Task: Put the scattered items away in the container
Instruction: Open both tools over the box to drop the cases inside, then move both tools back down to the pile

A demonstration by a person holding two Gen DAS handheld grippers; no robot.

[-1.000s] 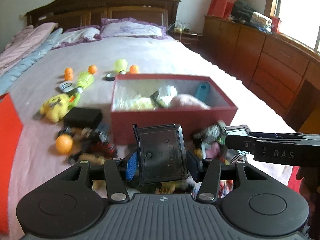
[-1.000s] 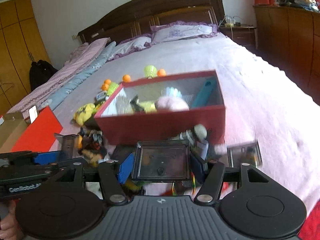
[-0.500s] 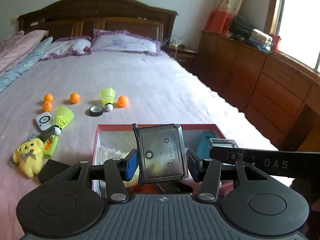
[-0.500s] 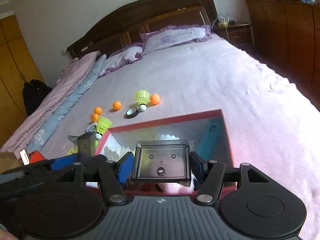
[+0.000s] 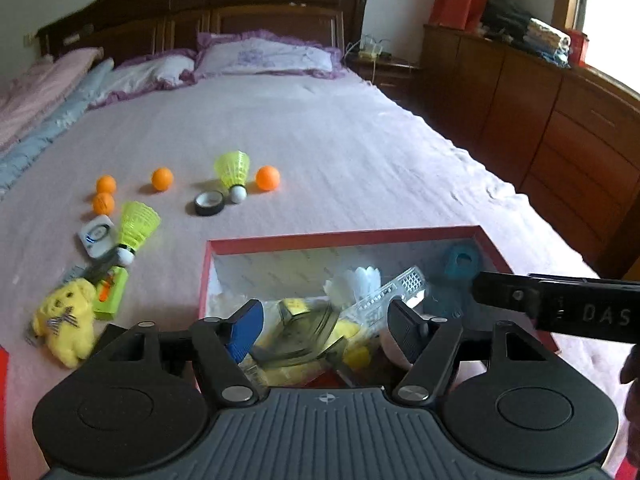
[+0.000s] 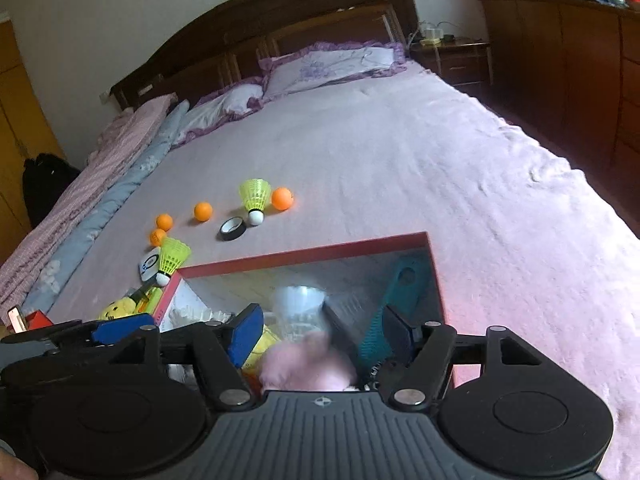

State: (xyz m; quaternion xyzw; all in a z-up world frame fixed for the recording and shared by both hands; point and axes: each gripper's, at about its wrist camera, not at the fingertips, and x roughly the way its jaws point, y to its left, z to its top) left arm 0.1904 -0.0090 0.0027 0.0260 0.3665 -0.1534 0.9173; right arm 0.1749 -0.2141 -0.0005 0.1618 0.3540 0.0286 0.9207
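Fingers: left gripper jaws have just been opening and stand wide apart, pads touching nothing; a dark translucent plastic tray, blurred, lies below the gap among the box contents. Right gripper likewise has just been opening, jaws spread, nothing gripped; a clear item between them is too blurred to name.

Container: red rectangular cardboard box, lower centre of both views, partly filled — white shuttlecock, teal plastic handle, pink soft item, yellow pieces.

Step in hand, by judgement: release over the box, both loads apparently dropped.

Outstanding on the pale pink bedspread, left and centre of frame: four orange table-tennis balls, two yellow-green shuttlecocks, black tape ring, white round-faced gadget, yellow plush toy, green toy.

Next move calls for: both grippers lifted off the box, carried toward the left cluster, jaws kept open; balls may roll when nudged.
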